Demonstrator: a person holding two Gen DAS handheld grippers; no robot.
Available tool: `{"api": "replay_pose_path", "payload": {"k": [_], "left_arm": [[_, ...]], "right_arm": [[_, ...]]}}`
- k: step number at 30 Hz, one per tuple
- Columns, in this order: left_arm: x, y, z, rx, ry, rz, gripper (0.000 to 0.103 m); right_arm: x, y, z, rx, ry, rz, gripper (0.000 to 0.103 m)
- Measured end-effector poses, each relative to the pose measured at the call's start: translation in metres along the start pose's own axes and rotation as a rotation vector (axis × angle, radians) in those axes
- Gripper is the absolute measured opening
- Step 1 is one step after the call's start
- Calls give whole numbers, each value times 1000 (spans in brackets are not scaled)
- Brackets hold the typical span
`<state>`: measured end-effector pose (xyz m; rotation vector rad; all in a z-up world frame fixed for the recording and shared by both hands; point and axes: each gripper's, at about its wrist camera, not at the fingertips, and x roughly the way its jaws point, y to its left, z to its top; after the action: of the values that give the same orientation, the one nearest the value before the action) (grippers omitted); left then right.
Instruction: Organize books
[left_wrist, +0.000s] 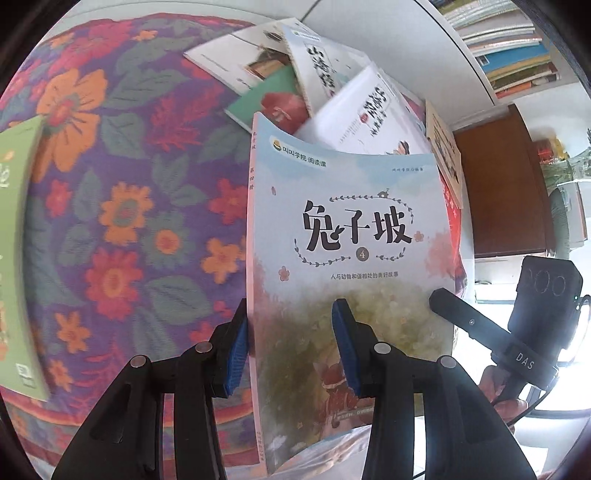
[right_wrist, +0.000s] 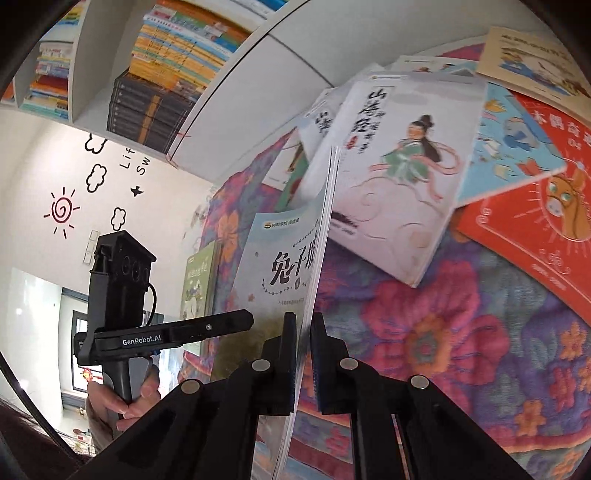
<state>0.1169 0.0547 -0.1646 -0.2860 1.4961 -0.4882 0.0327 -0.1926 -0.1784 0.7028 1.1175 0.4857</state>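
A light blue paperback (left_wrist: 351, 229) with black title characters is held up above the flowered cloth (left_wrist: 110, 184). My left gripper (left_wrist: 291, 343) grips its lower part: one blue pad presses the spine side and the other lies on the front cover. My right gripper (right_wrist: 304, 332) is shut on the thin page edge of the same book (right_wrist: 280, 266). That right gripper (left_wrist: 443, 301) shows at the book's right edge in the left wrist view. In the right wrist view the left gripper (right_wrist: 247, 319) reaches onto the cover.
A loose pile of books lies on the cloth beyond: a white one with a drawn figure (right_wrist: 406, 158), a red one (right_wrist: 546, 206), a green one (left_wrist: 273, 99). Another green book (left_wrist: 14, 240) is at the left. A full bookshelf (right_wrist: 166, 55) and wooden cabinet (left_wrist: 506, 184) stand behind.
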Motion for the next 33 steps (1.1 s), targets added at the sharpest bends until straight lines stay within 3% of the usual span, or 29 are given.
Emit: {"api": "replay_pose_path", "payload": {"k": [33], "left_arm": [[-103, 146, -6, -100, -133, 83, 41]], "right_arm": [[128, 130, 9, -96, 83, 112, 8]]}}
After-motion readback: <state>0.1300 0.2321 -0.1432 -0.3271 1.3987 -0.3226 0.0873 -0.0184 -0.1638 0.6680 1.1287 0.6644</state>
